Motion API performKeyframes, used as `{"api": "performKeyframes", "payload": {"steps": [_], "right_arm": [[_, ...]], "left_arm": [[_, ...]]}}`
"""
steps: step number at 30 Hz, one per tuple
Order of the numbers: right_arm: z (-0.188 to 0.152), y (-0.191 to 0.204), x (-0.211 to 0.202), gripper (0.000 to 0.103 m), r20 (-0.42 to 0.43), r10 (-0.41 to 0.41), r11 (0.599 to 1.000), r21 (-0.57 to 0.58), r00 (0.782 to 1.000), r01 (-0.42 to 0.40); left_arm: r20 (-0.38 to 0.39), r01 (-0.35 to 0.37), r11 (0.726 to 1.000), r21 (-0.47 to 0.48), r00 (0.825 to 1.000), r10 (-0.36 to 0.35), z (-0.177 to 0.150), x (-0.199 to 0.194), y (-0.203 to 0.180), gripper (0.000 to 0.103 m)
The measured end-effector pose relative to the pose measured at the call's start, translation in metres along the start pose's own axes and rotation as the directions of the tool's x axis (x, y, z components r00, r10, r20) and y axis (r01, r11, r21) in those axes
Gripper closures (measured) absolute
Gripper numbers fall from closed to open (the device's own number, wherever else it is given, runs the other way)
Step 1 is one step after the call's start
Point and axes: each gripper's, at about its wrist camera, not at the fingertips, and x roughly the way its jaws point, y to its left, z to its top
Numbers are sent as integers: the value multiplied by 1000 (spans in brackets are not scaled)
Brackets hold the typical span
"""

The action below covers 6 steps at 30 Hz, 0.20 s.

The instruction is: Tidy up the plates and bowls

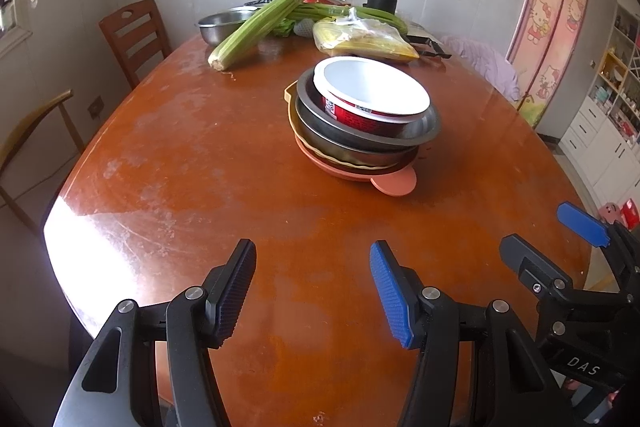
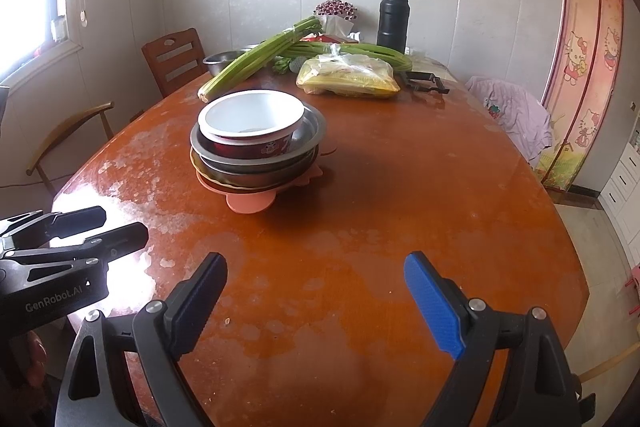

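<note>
1. Left wrist view: our left claw (image 1: 314, 291) hangs low over the near edge of the table (image 1: 180, 187), released, its fingers spread wide with nothing between them. The right claw (image 1: 552, 231) shows at the right edge, spread as well. Well ahead, mid-table, sits the stack (image 1: 360, 123): a red-and-white paper bowl (image 1: 370, 95) nested in metal bowls (image 1: 384, 141), on a yellowish dish and a pink plate (image 1: 394, 181) at the bottom.

2. This pile fits either dishes already gathered or a heap waiting to be sorted; we cannot tell which. If we handle it, we judge the paper bowl light and easily crushed, so pinch its rim gently, and steady the metal bowls, which look slippery.

3. Right wrist view: our right claw (image 2: 316, 297) is level with the left one (image 2: 96, 223), released and empty, aimed at the same stack (image 2: 256, 147). Celery (image 2: 256, 61) and a steel basin (image 2: 224, 61) lie beyond.
</note>
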Motion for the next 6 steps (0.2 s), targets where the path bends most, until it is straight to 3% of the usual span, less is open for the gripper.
{"api": "performKeyframes", "payload": {"steps": [6], "right_arm": [[3, -10, 4, 13, 3, -7, 1000, 18, 1000, 7]], "left_arm": [[40, 13, 1000, -17, 999, -13, 12, 6, 19, 35]]}}
